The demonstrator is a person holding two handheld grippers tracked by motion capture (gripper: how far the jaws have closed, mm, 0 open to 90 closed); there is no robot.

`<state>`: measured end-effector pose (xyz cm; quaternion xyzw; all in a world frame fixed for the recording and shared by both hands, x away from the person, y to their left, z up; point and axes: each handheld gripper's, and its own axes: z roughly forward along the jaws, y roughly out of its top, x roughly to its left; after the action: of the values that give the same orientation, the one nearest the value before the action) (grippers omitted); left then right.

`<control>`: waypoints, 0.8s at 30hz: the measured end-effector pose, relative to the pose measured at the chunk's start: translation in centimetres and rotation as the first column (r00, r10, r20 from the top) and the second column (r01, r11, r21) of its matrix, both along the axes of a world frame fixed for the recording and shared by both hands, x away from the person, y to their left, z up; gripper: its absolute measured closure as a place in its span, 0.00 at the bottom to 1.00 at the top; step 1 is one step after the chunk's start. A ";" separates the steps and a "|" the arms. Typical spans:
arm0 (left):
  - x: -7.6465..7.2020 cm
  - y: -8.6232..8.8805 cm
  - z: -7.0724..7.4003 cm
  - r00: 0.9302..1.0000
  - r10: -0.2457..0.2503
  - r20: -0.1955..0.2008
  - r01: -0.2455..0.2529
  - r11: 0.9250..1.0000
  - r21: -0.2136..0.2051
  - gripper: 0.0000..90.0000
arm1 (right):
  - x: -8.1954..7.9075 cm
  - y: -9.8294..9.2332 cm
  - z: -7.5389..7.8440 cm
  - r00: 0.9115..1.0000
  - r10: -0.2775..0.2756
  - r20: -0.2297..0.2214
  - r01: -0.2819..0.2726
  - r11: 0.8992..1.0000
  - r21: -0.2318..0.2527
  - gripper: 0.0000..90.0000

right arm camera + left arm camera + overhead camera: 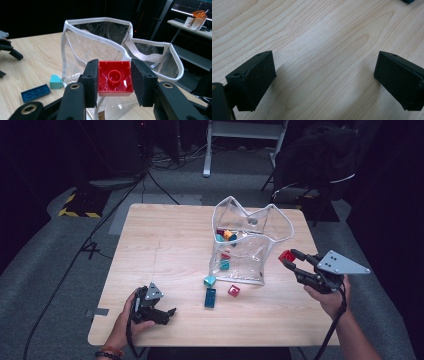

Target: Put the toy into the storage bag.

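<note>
My right gripper is shut on a red square brick, hollow underside toward the camera, both pads pressed on its sides. In the high view this right gripper holds the red brick in the air just right of a clear plastic bag with white trim. The bag stands open on the wooden table and holds several coloured bricks. My left gripper rests low at the table's front left; its jaws stand wide apart over bare wood, and the left gripper is open with nothing between them.
In front of the bag lie a teal brick, a long blue brick and a small red brick. The blue brick and teal brick show left of the bag. A dark chair and cables stand beyond the table.
</note>
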<state>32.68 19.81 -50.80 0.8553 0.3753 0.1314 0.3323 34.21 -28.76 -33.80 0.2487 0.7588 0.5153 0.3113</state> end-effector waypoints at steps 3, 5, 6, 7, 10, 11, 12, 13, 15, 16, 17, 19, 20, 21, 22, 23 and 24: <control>0.0 0.0 0.0 1.000 0.000 0.000 0.000 1.000 0.000 0.04 | 0.0 0.0 0.3 1.000 -0.001 0.006 0.001 1.000 0.004 0.66; 0.0 0.0 0.0 1.000 0.000 0.000 0.000 1.000 -0.002 0.05 | 0.0 0.0 0.5 1.000 -0.002 0.014 0.002 1.000 0.004 0.66; 0.0 0.0 0.0 1.000 0.000 0.000 0.000 1.000 0.000 0.05 | 0.0 0.0 0.6 1.000 -0.003 0.015 0.002 1.000 0.006 0.66; 0.0 0.0 0.0 1.000 0.000 0.000 0.000 1.000 0.000 0.05 | 0.0 0.0 0.7 1.000 -0.002 0.016 0.002 1.000 0.009 0.66; 0.0 0.0 0.0 1.000 0.000 0.000 0.000 1.000 0.000 0.04 | 0.0 0.0 1.0 1.000 -0.004 0.023 0.004 1.000 0.017 0.66; 0.0 0.0 0.0 1.000 0.000 0.000 0.000 1.000 0.000 0.05 | 0.0 -0.1 1.1 1.000 -0.005 0.025 0.005 1.000 0.017 0.66; 0.0 0.0 0.0 1.000 0.000 0.000 0.000 1.000 0.000 0.05 | 0.0 -0.1 1.2 1.000 -0.007 0.027 0.006 1.000 0.019 0.66; 0.0 0.0 0.0 1.000 0.000 0.000 0.000 1.000 0.000 0.05 | 0.1 -0.1 1.3 1.000 -0.007 0.028 0.006 1.000 0.022 0.66; 0.0 0.0 0.0 1.000 0.000 0.000 0.000 1.000 0.000 0.05 | 0.2 -0.1 1.4 1.000 -0.006 0.029 0.005 0.999 0.035 0.66; 0.0 0.0 0.0 1.000 0.000 0.000 0.000 1.000 0.000 0.05 | 0.3 -0.1 1.4 1.000 -0.006 0.029 0.005 0.999 0.039 0.66; 0.0 0.0 0.0 1.000 0.000 0.000 0.000 1.000 0.000 0.05 | 0.4 -0.1 1.5 1.000 -0.007 0.029 0.006 0.999 0.042 0.66; 0.0 0.0 0.0 1.000 0.000 0.000 0.000 1.000 0.000 0.05 | 0.5 -0.1 1.6 1.000 -0.006 0.029 0.004 0.999 0.053 0.66; 0.0 0.0 0.0 1.000 0.000 0.000 0.000 1.000 0.000 0.04 | 0.6 0.0 1.7 0.999 -0.007 0.032 0.005 0.999 0.051 0.66; 0.0 0.0 0.0 1.000 0.000 0.000 0.000 1.000 0.000 0.05 | 0.6 0.0 1.8 0.999 -0.009 0.034 0.007 0.999 0.050 0.66; 0.0 0.0 0.0 1.000 0.000 0.000 0.000 1.000 0.000 0.04 | 0.7 0.1 1.9 0.999 -0.008 0.036 0.006 0.999 0.052 0.66; 0.0 0.0 0.0 1.000 0.000 0.000 0.000 1.000 0.000 0.05 | 0.8 0.2 2.0 0.999 -0.010 0.035 0.008 0.999 0.053 0.66; 0.0 0.0 0.0 1.000 0.000 0.000 0.000 1.000 0.000 0.05 | 0.9 0.2 2.1 0.999 -0.012 0.039 0.010 0.999 0.051 0.66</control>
<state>32.68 19.81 -50.80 0.8552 0.3753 0.1314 0.3323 35.14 -28.52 -31.69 0.2508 0.7377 0.5375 0.3225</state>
